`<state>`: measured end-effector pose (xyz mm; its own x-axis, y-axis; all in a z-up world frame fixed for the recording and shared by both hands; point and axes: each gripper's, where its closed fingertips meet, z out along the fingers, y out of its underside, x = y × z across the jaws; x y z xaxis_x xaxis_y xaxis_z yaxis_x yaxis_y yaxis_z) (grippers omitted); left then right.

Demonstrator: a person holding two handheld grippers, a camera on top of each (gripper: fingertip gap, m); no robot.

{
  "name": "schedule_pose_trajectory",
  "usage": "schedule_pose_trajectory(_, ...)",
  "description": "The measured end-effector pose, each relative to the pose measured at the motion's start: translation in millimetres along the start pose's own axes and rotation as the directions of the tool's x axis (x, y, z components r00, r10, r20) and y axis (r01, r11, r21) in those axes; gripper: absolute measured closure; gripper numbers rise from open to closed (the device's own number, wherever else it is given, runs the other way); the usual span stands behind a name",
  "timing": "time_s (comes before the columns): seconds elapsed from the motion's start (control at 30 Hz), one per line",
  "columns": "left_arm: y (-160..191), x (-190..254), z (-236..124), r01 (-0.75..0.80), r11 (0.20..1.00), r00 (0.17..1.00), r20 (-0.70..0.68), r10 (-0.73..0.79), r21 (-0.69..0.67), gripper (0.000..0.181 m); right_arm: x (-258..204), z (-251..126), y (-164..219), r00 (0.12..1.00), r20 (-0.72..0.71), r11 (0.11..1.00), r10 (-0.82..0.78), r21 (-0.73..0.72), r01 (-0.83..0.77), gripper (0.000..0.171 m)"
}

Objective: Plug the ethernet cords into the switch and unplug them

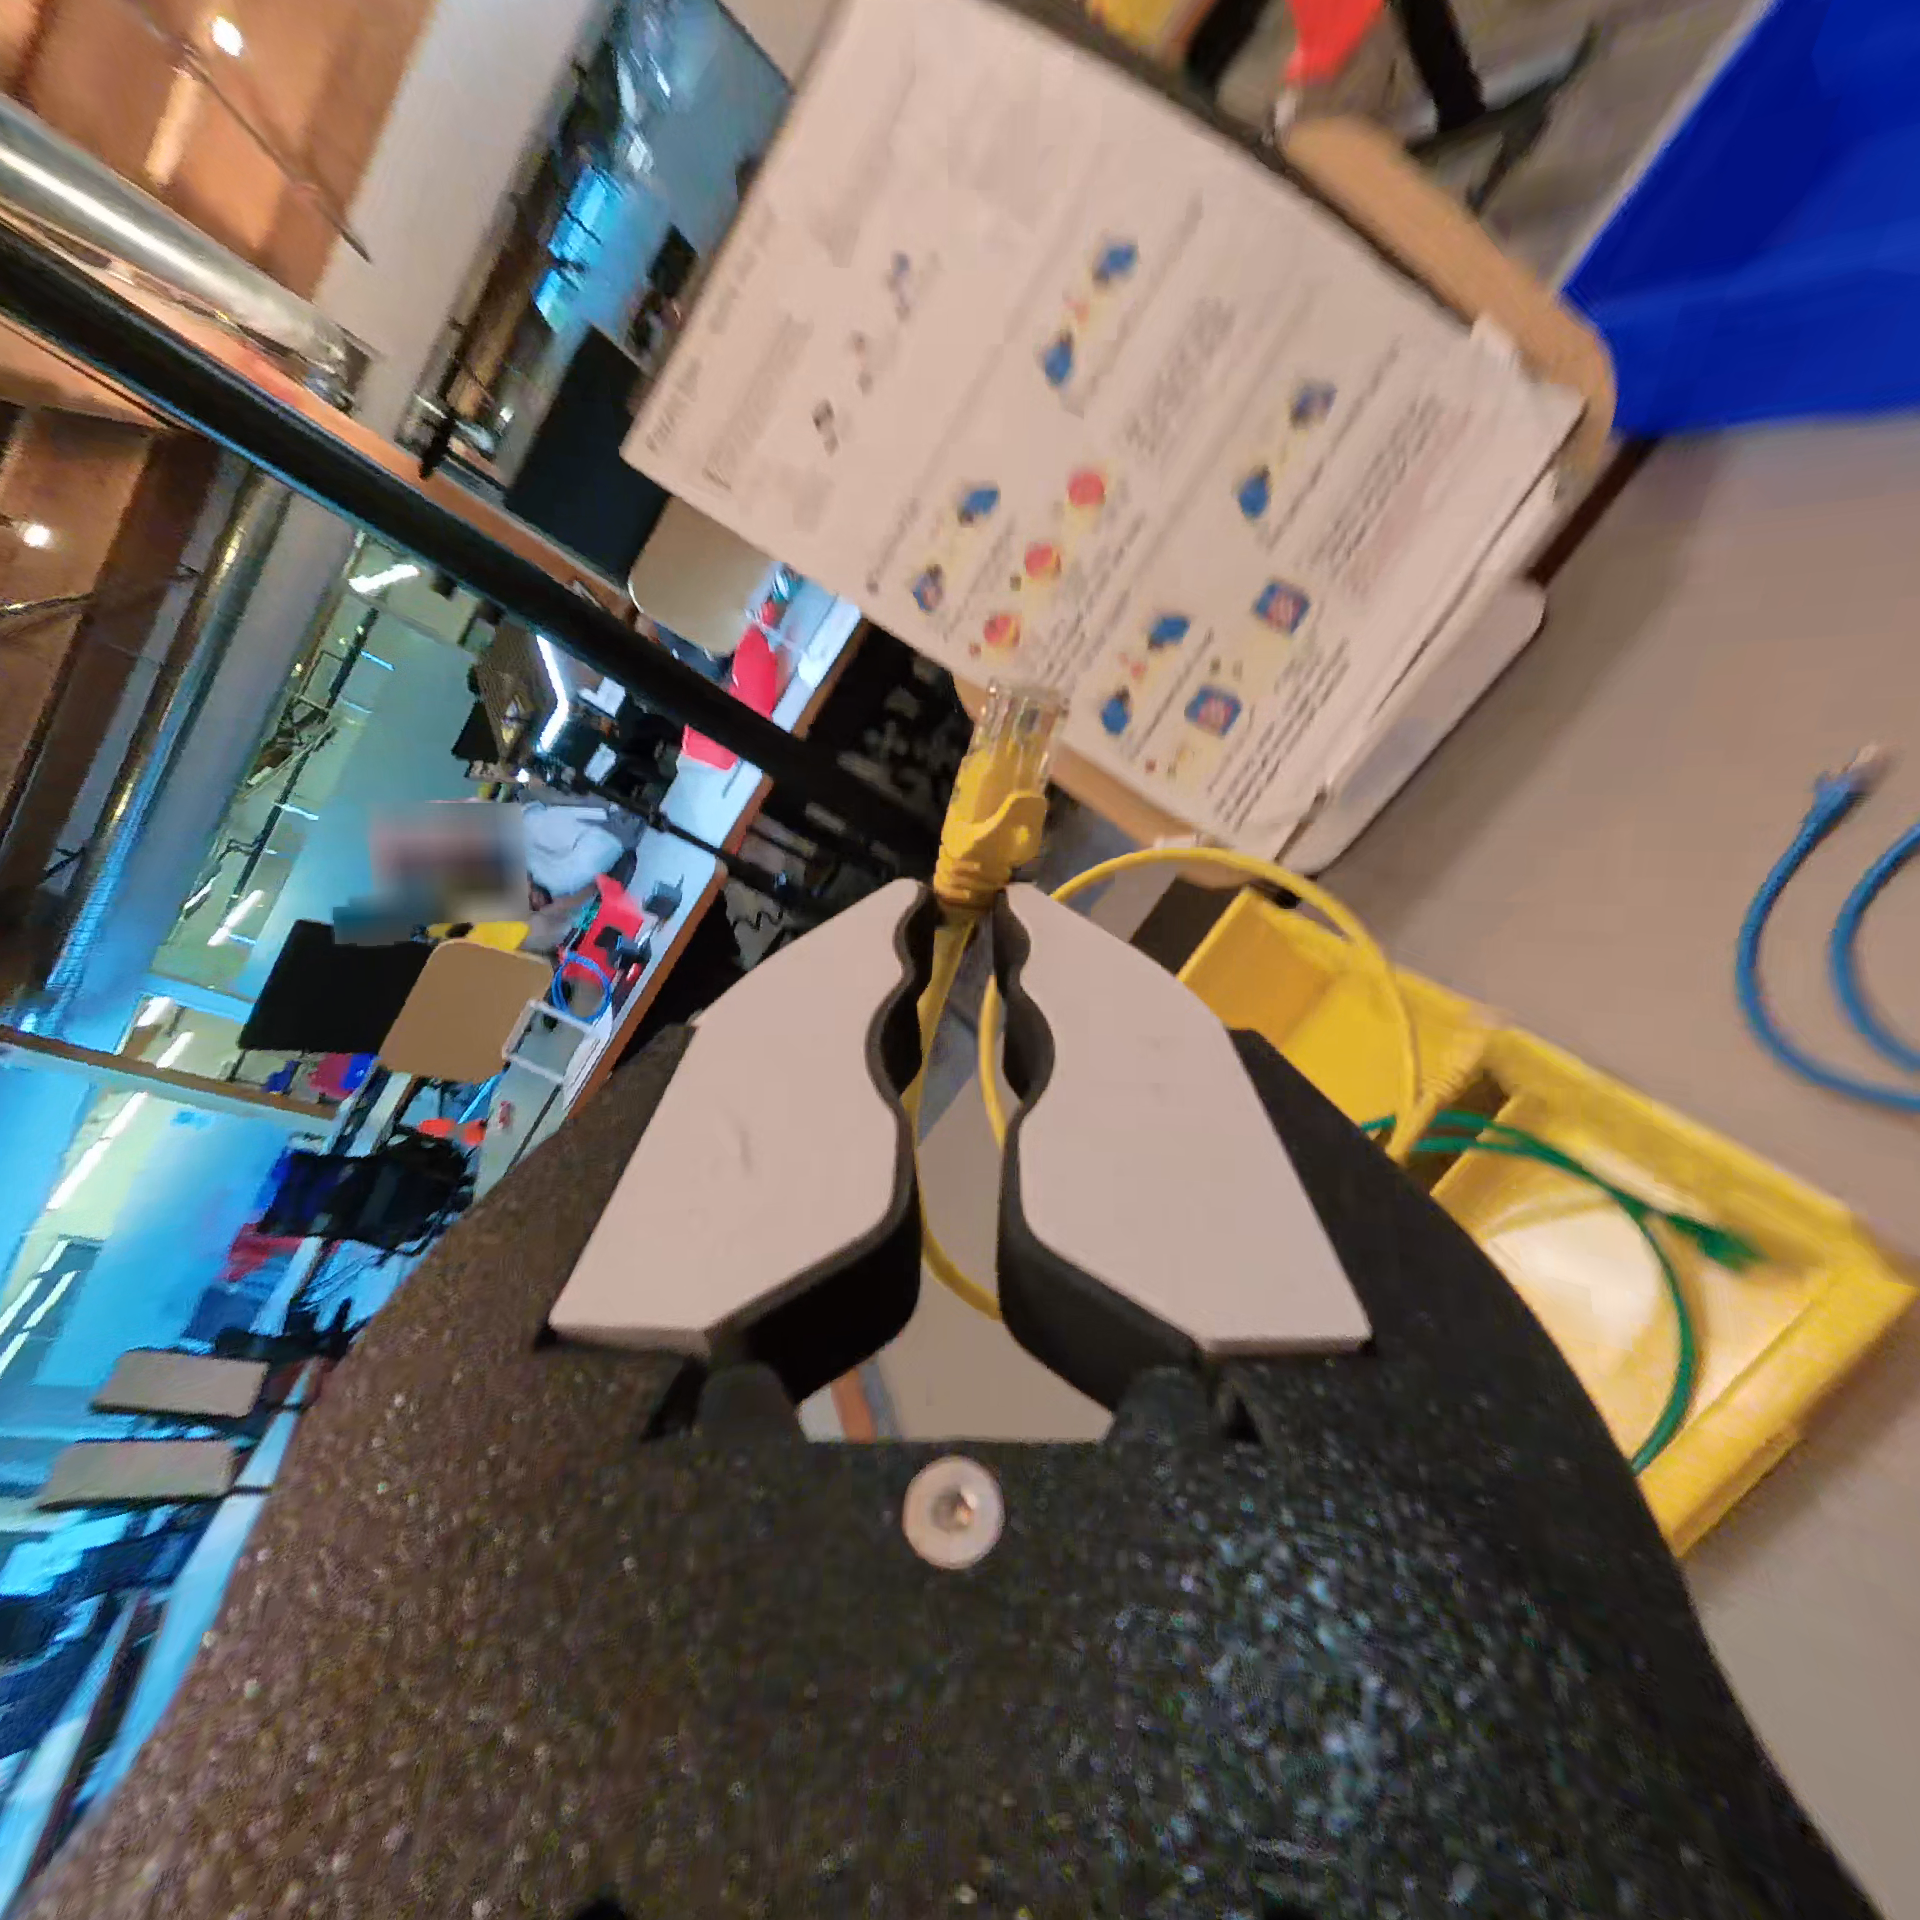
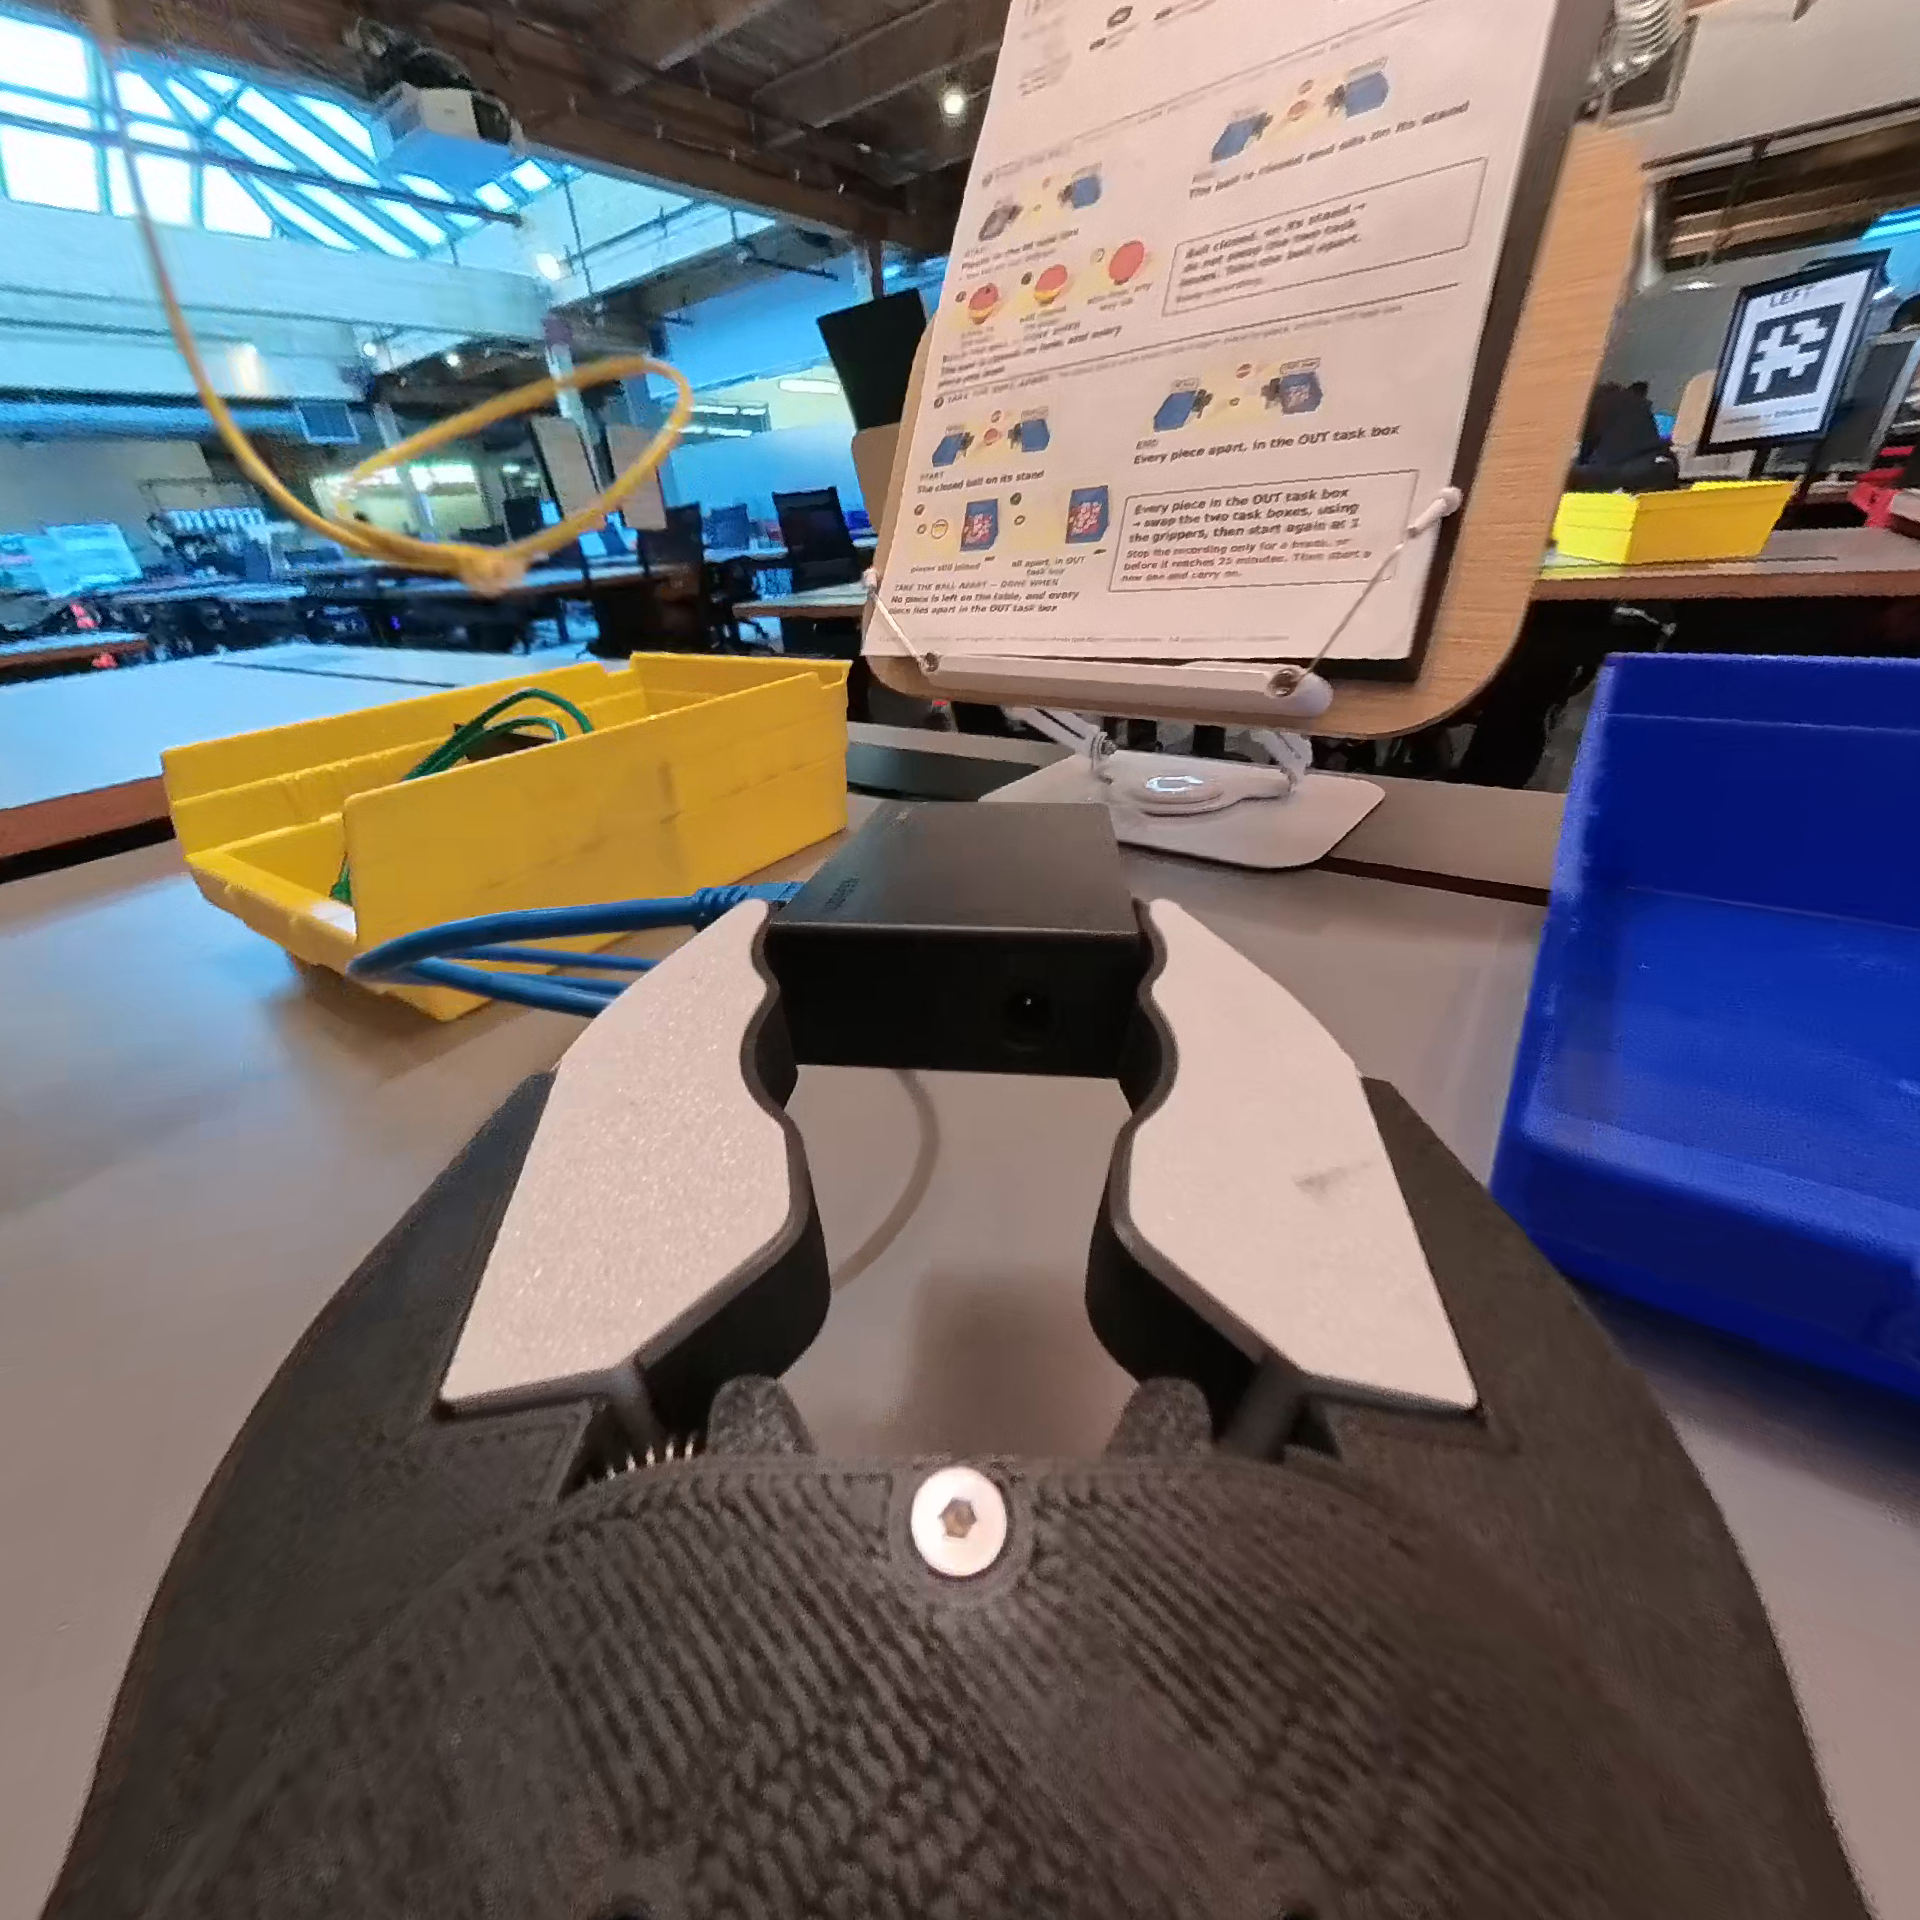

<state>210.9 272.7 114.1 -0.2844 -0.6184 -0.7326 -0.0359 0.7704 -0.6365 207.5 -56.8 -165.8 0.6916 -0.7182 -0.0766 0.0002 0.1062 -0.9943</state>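
**Left wrist view: yellow cord pinched; switch clamped on the right**

Left claw [image 1: 961, 902] is seen closed on the yellow ethernet cord [image 1: 951, 977] just behind its plug [image 1: 1000, 790], which juts past the fingertips, clear of the worktop [image 1: 1683, 665]. The slack is looped beyond the claw, above the yellow bin [image 1: 1558, 1174], where a green cord [image 1: 1621, 1195] is held. Two blue cords [image 1: 1808, 935] are laid on the worktop, right.

Right claw [image 2: 958, 935] is closed on the black switch [image 2: 961, 935], gripped by its sides at the fingertips. Blue cords [image 2: 540, 940] are noted at its left; the connection cannot be made out.
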Motion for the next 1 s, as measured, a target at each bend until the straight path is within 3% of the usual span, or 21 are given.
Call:
schedule_pose_trajectory(0.03,-9.4,3.6,-8.2,0.019,0.999,1.0,0.01,-0.019,0.032,0.171,4.4,-2.0,-2.1,1.0,-0.017,1.0,0.007,0.016,-0.007,0.109)
schedule_pose_trajectory(0.1,-25.8,25.5,-22.7,0.024,0.993,0.999,0.025,-0.027,0.112,0.171,17.6,-8.1,-6.2,0.998,-0.064,0.999,0.02,0.046,-0.017,0.109)
schedule_pose_trajectory(0.2,-31.8,92.3,-38.5,-0.017,0.984,0.998,0.057,0.007,0.178,0.171,43.7,-21.4,-10.7,0.986,-0.164,0.998,0.014,0.068,-0.003,0.109)
schedule_pose_trajectory(0.33,-9.6,209.5,-49.6,-0.18,0.966,0.977,0.143,0.155,0.184,0.171,72.5,-39.3,-15.8,0.967,-0.253,0.995,0.034,0.095,-0.01,0.108)
schedule_pose_trajectory(0.4,3.5,265.2,-50.5,-0.221,0.956,0.974,0.101,0.205,0.195,0.171,80.3,-45.0,-15.8,0.962,-0.271,0.995,0.045,0.096,-0.02,0.109)
schedule_pose_trajectory(0.5,25.7,311.7,-44.5,-0.182,0.968,0.983,0.033,0.179,0.171,0.171,85.5,-48.9,-17.1,0.958,-0.282,0.994,0.059,0.109,-0.03,0.109)
schedule_pose_trajectory(0.77,48.7,328.0,-24.4,0.041,0.99,0.992,-0.127,-0.024,0.133,0.169,73.9,-41.2,-13.9,0.97,-0.243,0.998,-0.006,0.065,0.022,0.109)
schedule_pose_trajectory(1.0,59.8,327.5,-0.8,0.17,0.985,0.962,-0.216,-0.167,-0.002,0.171,73.4,-40.4,-13.4,0.972,-0.234,0.998,-0.002,0.063,0.017,0.109)
